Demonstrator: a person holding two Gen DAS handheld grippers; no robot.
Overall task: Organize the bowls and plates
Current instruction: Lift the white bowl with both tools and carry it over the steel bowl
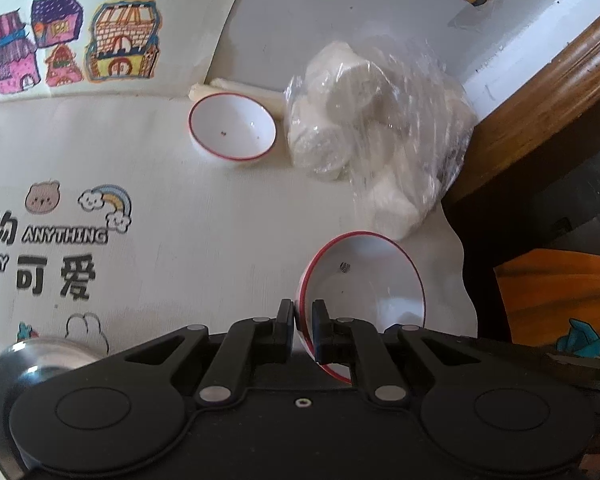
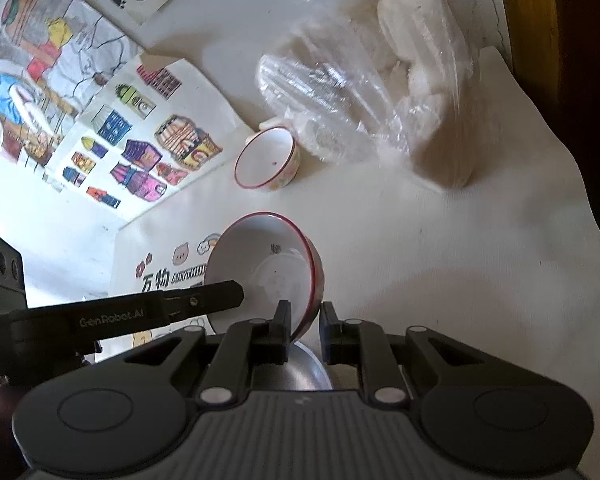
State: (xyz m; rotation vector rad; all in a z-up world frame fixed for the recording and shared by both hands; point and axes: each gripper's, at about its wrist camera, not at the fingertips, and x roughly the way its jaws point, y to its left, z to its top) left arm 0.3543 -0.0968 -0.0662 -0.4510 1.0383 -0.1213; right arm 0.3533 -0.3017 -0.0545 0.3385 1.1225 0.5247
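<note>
My left gripper (image 1: 302,320) is shut on the rim of a white bowl with a red rim (image 1: 364,280), held tilted above the table. The same bowl (image 2: 260,268) shows in the right wrist view, with the left gripper's finger (image 2: 204,300) on its left edge. My right gripper (image 2: 305,322) has its jaws around the bowl's near rim, the right finger standing slightly off it. A second red-rimmed bowl (image 1: 232,130) sits upright on the table farther back; it also shows in the right wrist view (image 2: 265,159).
A clear plastic bag of white buns (image 1: 372,128) lies right of the far bowl. A metal bowl (image 2: 308,372) sits below my right gripper. A glass item (image 1: 48,354) is at lower left. Drawings (image 1: 72,40) cover the wall. The table edge (image 1: 460,264) drops at right.
</note>
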